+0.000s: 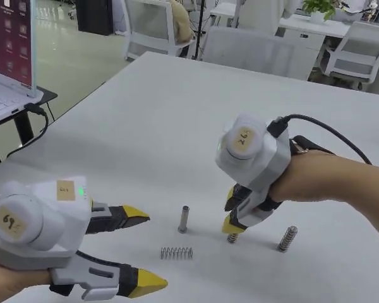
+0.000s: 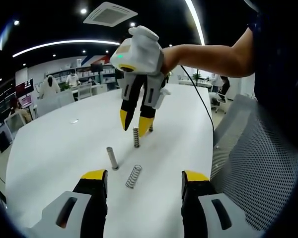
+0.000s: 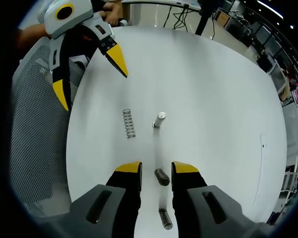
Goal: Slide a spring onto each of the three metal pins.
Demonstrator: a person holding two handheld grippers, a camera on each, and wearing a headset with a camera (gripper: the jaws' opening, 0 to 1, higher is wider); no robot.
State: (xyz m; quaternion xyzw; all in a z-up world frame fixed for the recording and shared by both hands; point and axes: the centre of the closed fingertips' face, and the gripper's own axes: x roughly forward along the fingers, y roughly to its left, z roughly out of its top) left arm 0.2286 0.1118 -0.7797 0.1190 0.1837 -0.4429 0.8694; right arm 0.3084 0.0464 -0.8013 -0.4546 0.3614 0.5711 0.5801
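Observation:
Three pins stand on the white table [image 1: 164,120]. The bare metal pin [image 1: 184,219] is upright near the middle. To its right, two pins carry springs: one [image 1: 232,238] and another [image 1: 287,238]. A loose spring [image 1: 177,253] lies flat in front of the bare pin. My right gripper [image 1: 232,218] points down, open, its yellow tips either side of the nearer sprung pin [image 3: 162,177] without clamping it. My left gripper [image 1: 142,247] is open at the near left, aimed at the loose spring [image 2: 133,176] and the bare pin [image 2: 111,157].
A laptop [image 1: 6,57] sits on a side stand at the far left. Office chairs [image 1: 360,57] and desks stand beyond the table's far edge. A mesh chair [image 2: 258,163] is close beside the table's near edge.

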